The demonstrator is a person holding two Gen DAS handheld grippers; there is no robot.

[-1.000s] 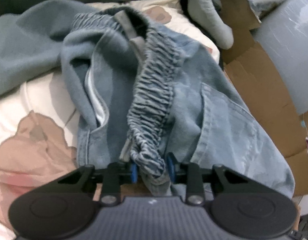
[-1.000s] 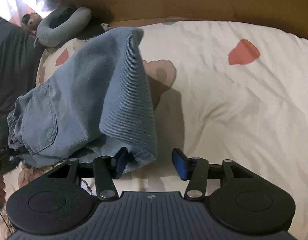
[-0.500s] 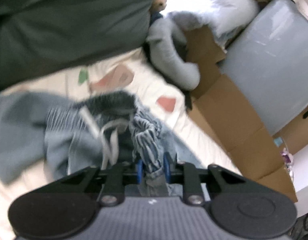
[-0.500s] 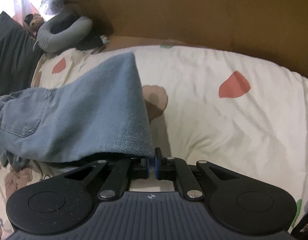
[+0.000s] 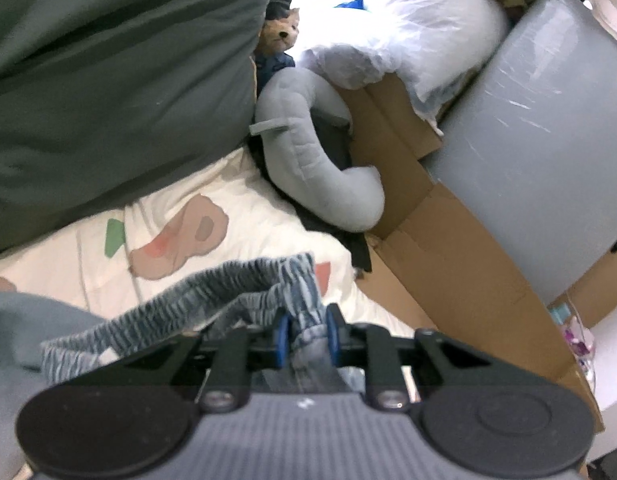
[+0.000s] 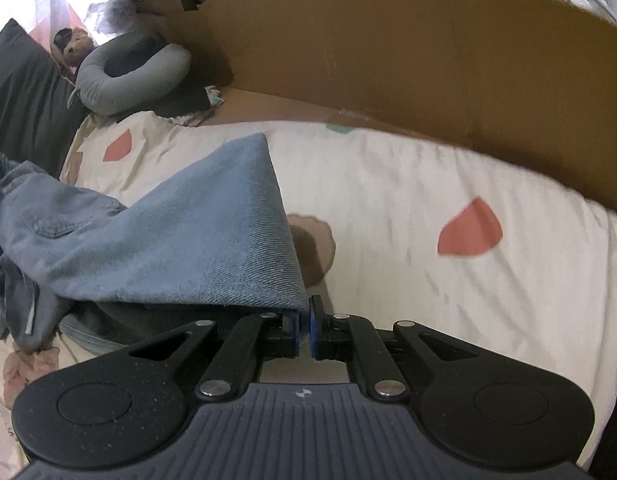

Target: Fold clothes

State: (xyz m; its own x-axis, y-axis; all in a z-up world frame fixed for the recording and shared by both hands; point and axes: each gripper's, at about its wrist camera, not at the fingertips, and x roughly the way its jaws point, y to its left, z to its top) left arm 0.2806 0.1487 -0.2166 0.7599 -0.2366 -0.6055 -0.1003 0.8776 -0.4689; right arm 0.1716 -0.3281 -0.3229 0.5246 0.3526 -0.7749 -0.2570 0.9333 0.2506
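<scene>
On the cream bedsheet with coloured patches [image 6: 408, 200], the pair of light blue denim jeans [image 6: 196, 240] hangs raised between your two grippers. Your left gripper [image 5: 304, 334] pinches the gathered elastic waistband [image 5: 212, 288], with bunched denim pressed between its blue pads [image 5: 283, 338]. Your right gripper [image 6: 304, 330] is pressed together on the hem corner of one leg; the fabric spreads from the jaws toward 10 o'clock. In the left wrist view, the grey U-shaped neck pillow [image 5: 308, 160] lies at 12 o'clock, the brown cardboard sheet [image 5: 448, 240] at 2 o'clock, and the dark green cushion [image 5: 116, 80] at 10 o'clock.
</scene>
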